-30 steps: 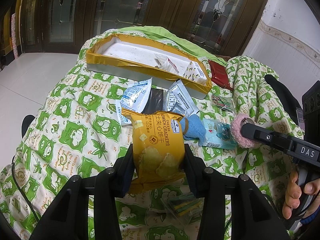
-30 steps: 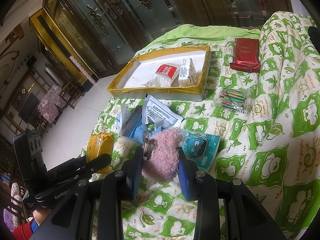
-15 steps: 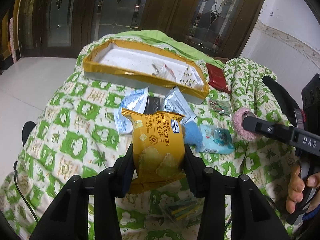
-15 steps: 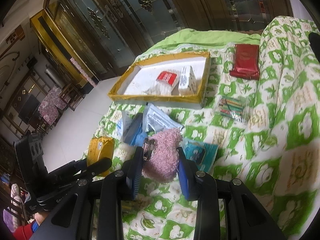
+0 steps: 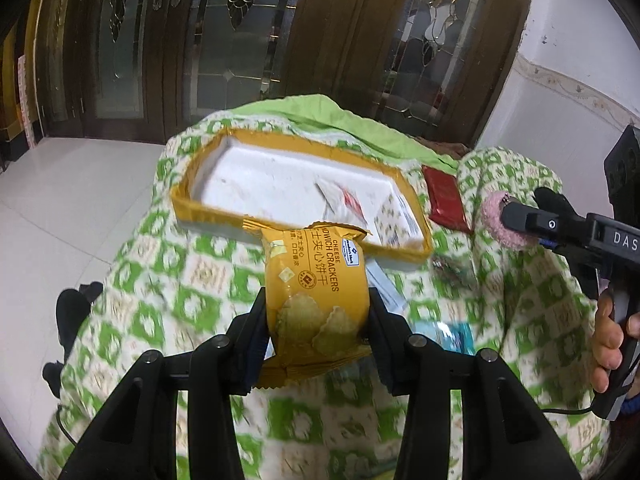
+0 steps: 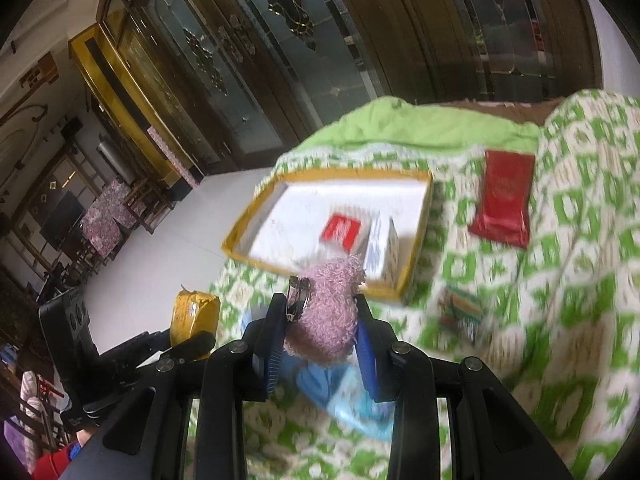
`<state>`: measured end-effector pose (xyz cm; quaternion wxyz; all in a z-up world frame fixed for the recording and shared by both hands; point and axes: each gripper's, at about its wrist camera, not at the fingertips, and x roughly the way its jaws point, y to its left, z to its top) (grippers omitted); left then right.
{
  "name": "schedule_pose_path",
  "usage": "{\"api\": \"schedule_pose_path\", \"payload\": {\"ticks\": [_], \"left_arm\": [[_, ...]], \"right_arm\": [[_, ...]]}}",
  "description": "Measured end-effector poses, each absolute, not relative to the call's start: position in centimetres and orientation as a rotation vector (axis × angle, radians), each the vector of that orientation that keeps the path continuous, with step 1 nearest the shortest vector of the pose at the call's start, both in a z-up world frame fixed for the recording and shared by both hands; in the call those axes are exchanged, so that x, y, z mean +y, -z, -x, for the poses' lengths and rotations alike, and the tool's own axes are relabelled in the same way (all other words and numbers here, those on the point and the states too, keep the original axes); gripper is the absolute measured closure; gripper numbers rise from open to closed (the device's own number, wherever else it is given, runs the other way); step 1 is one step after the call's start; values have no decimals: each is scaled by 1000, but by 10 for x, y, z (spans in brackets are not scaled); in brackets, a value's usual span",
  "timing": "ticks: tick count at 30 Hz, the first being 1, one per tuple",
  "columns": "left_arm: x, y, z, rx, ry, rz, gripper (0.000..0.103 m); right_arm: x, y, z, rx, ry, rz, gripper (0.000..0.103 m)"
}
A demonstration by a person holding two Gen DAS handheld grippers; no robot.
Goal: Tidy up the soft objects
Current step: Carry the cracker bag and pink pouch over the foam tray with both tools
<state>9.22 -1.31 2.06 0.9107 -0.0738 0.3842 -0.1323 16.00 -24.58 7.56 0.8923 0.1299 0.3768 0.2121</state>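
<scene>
Between the black fingers of the left gripper (image 5: 318, 316), left wrist view: yellow foil pack of cheese sandwich crackers (image 5: 316, 292), clamped by its sides low on the bag, upright, top seam free, lifted clear of the green-and-white patterned quilt (image 5: 176, 280). Pack looks light, crinkly and slippery, contents brittle, so side grip at mid-body is right but squeeze should stay gentle. Far beyond it, gold-rimmed white shallow box (image 5: 188, 204) with a couple of small packets inside. At right, the right gripper (image 5: 516, 220) with a pink fluffy bit at its tip; a hand (image 5: 608, 344) on its handle.

Right wrist view: right gripper (image 6: 320, 328) closed narrow on a pink fuzzy plush pouch with a metal clip (image 6: 332, 312), pinched across its middle, held above the quilt. Plush is soft, squashy, light, unlikely to slip; clip side is the hard part. Box (image 6: 416, 248) lies just past it; red foil packet (image 6: 504, 200) far right; blurred blue items near, under the fingers.
</scene>
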Motion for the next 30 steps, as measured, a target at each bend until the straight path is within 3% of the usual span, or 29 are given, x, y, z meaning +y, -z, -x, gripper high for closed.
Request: {"api": "schedule_pose_path", "payload": {"ticks": [30], "left_arm": [[-35, 27, -246, 920, 254, 147, 59]], "right_arm": [[-230, -18, -341, 923, -279, -232, 69]]}}
